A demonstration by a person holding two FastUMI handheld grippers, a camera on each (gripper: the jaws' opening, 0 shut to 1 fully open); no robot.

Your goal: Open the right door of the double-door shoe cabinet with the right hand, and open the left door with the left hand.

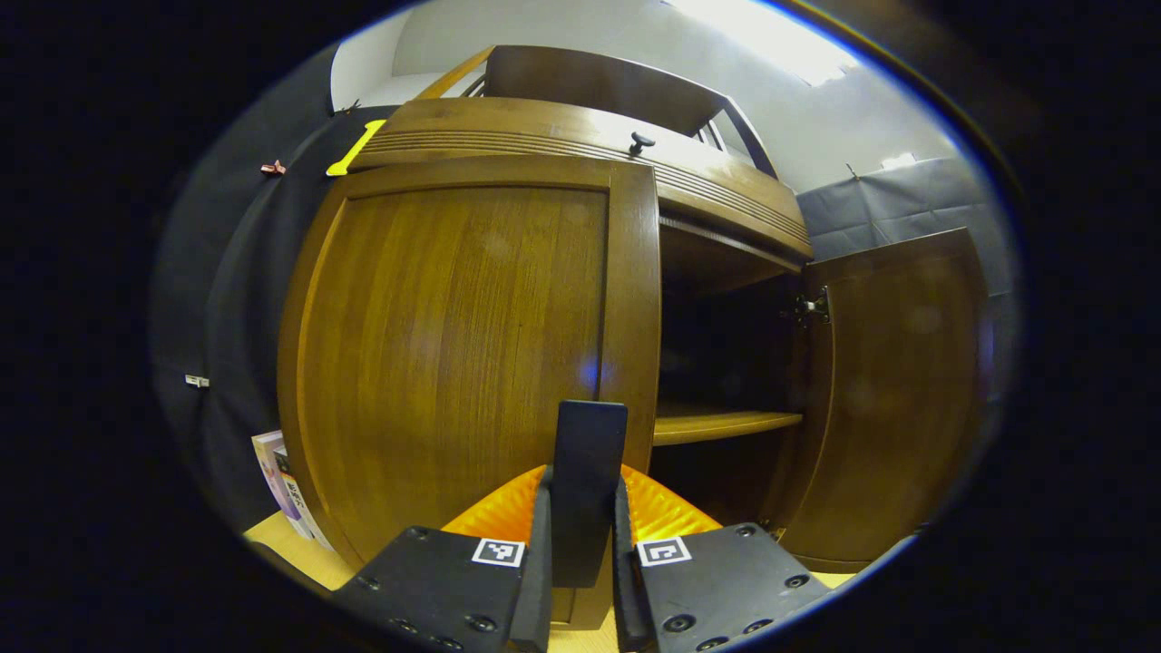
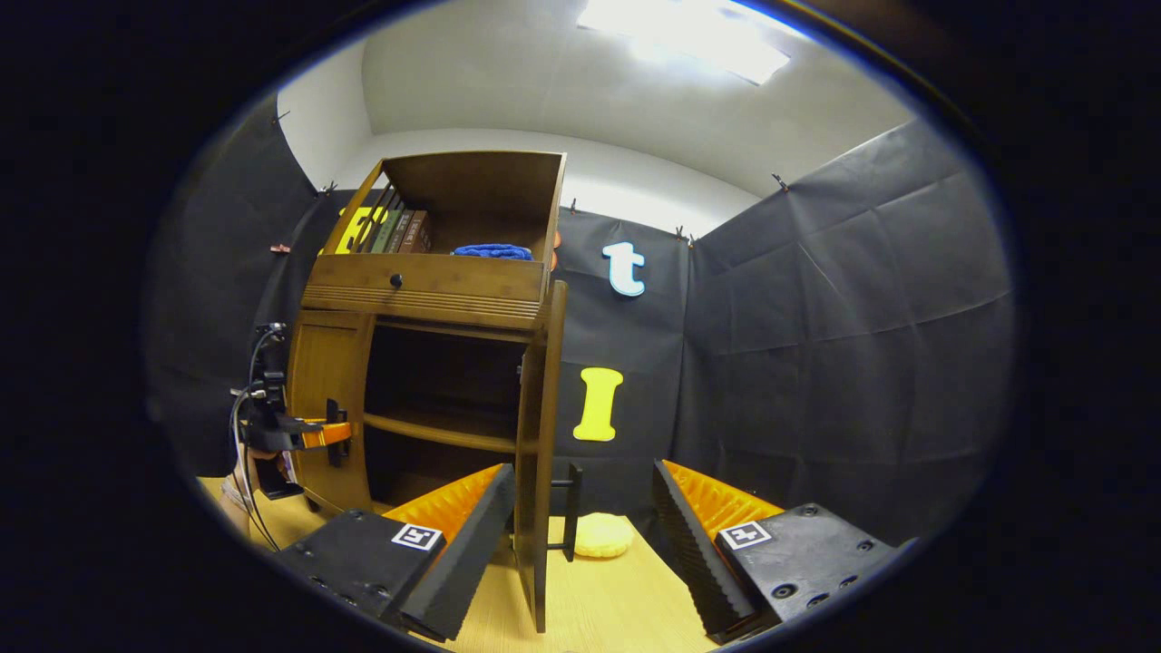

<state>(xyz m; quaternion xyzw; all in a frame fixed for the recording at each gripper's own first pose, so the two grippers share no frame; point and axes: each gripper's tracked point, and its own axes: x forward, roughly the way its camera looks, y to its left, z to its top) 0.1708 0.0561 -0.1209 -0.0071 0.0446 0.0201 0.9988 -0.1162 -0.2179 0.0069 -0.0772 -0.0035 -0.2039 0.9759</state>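
In the left gripper view the left tongs (image 1: 582, 508) cover the lower part of the left door's handle (image 1: 590, 472), and the cabinet (image 1: 726, 363) inside is too dark above and below its shelf (image 1: 726, 423) to tell what lies there. Beside the cabinet's left foot a box (image 1: 283, 485) on the worktop (image 1: 290, 544) is partly hidden by the door, its print too small to read. In the right gripper view the books (image 2: 390, 231) are too small to tell apart, and the hand holding the far tongs (image 2: 336, 435) is cut off by the picture's edge.

Glaring ceiling light (image 2: 680, 36), fisheye-warped edges
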